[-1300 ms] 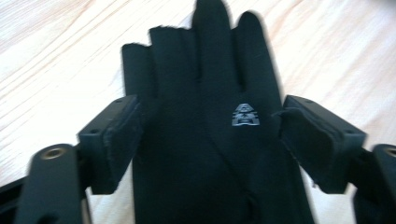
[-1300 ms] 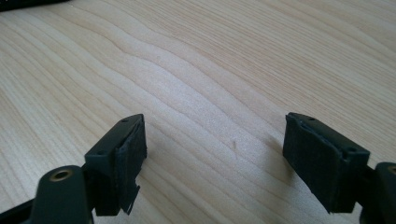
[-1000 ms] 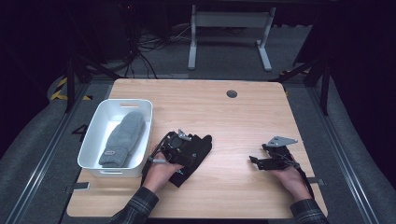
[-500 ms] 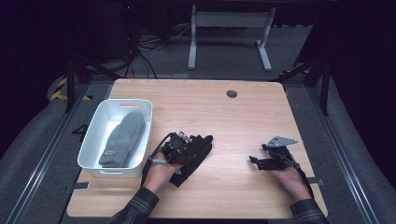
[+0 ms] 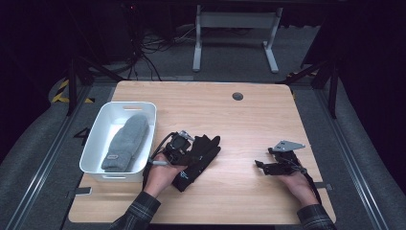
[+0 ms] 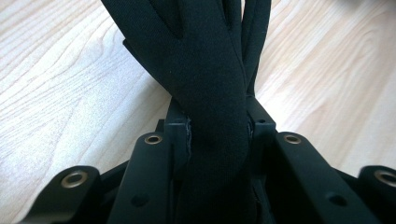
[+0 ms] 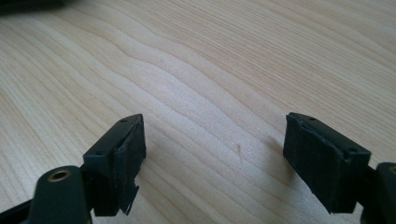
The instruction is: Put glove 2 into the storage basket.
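Landmark: white rectangular plastic bin (image 5: 94, 143) at the near-left part of the light wooden worktop (image 5: 239, 120).

Left gripper (image 5: 189, 154): just right of the bin, near its front corner. Its jaws have just been closing, with the glove between them. In the left gripper view the pads now pinch a flat black fabric glove (image 6: 205, 74) from both sides, the cloth bunched narrow at the clamp and fanning out into fingers beyond it.

Black glove, high view (image 5: 203, 160): lies beside the bin's right wall, not touching it, long axis slanted, fingers pointing away from the bin toward the far right, cuff end toward the person. Middle part sits under and in the gripper. Whether any part has left the worktop I cannot tell.

Grey knitted mitten (image 5: 125, 143): inside the bin, lengthwise, cuff toward the near end.

Right gripper (image 5: 262, 165): well apart from the bin, on the worktop's near-right side, held low. In the right gripper view (image 7: 212, 163) the two black pads stand wide apart over bare wood, nothing between them.
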A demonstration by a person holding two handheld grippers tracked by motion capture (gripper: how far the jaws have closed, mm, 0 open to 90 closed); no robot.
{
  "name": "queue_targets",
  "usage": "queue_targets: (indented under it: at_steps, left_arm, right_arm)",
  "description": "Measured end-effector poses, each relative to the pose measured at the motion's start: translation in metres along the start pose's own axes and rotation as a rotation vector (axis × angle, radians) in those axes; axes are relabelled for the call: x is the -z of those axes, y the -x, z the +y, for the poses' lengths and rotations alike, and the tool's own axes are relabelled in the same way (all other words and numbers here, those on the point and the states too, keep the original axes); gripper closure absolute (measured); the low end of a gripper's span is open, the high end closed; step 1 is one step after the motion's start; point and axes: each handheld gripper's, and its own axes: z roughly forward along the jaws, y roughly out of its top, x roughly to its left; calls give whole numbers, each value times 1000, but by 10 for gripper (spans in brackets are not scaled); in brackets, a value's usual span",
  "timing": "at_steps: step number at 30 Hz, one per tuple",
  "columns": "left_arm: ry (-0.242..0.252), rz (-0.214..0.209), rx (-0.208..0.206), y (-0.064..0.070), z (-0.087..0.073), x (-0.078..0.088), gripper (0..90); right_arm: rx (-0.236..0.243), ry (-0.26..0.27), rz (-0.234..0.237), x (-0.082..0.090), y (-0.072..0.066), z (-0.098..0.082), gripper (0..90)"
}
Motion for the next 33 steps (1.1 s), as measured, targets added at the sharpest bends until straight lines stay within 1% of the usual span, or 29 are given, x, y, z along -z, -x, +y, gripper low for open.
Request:
queue_targets:
  at_steps: [5, 6, 7, 9, 11, 13, 16, 19, 21, 22, 24, 26, 28, 30, 31, 32, 33]
  left_arm:
    - [34, 13, 5, 1, 6, 22, 702]
    - [44, 19, 6, 0, 8, 30, 702]
    - [44, 19, 6, 0, 8, 30, 702]
    - [54, 21, 9, -3, 12, 42, 702]
    - [54, 36, 6, -6, 14, 53, 701]
    - [64, 44, 10, -8, 16, 62, 701]
    - [65, 56, 15, -11, 17, 73, 701]
    - [70, 69, 30, -20, 18, 91, 701]
    - [77, 70, 45, -25, 17, 100, 701]
    - [86, 75, 54, -29, 16, 106, 701]
    - [85, 93, 66, -34, 14, 116, 701]
    - [96, 115, 81, -41, 11, 127, 701]
    - [112, 125, 100, -48, 8, 138, 701]
    - [120, 145, 121, -55, 3, 148, 701]
    - [120, 145, 121, -55, 3, 148, 701]
    - [128, 163, 141, -63, -2, 156, 701]
    - [132, 166, 157, -66, -5, 159, 701]
  right_arm:
    - [0, 0, 0, 0, 0, 0, 216]
    - [0, 0, 0, 0, 0, 0, 215]
    - [0, 0, 0, 0, 0, 0, 215]
    - [0, 0, 0, 0, 0, 0, 216]
    - [0, 0, 0, 0, 0, 0, 215]
    - [0, 0, 0, 0, 0, 0, 215]
    - [0, 0, 0, 0, 0, 0, 215]
    - [0, 0, 0, 0, 0, 0, 215]
    - [0, 0, 0, 0, 0, 0, 215]
    - [0, 0, 0, 0, 0, 0, 215]
    - [0, 0, 0, 0, 0, 0, 215]
    - [-1, 0, 0, 0, 0, 0, 215]
    - [0, 0, 0, 0, 0, 0, 215]
    - [-1, 0, 0, 0, 0, 0, 215]
    - [0, 0, 0, 0, 0, 0, 215]
    - [0, 0, 0, 0, 0, 0, 215]
    - [0, 0, 0, 0, 0, 0, 215]
